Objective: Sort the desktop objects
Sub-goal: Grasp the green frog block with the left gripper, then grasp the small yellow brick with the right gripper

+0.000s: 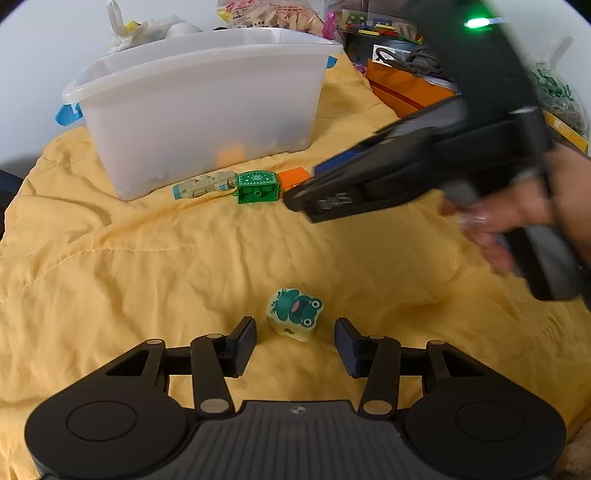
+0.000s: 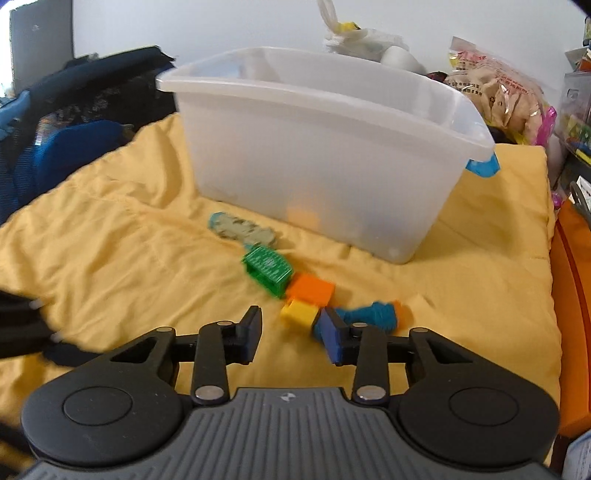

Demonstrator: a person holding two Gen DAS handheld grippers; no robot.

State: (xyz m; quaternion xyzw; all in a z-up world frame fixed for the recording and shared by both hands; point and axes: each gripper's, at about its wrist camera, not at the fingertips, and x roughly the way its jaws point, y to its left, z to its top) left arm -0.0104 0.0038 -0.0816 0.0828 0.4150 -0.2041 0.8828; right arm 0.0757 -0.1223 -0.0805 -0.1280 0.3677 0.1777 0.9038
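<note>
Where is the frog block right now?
In the left wrist view the frog block lies on the yellow cloth, low and central, between and just beyond the open left gripper's fingers, untouched.

A plain pale wall [image 2: 221, 26] closes the far side of the scene under soft, even light. The working surface is covered by a creased yellow quilted cloth [image 1: 147, 258]. Dark blue bags [image 2: 66, 122] are piled at its left edge; an orange box [image 1: 402, 88] and crinkled plastic bags [image 2: 495, 92] crowd its right and rear margins.
</note>
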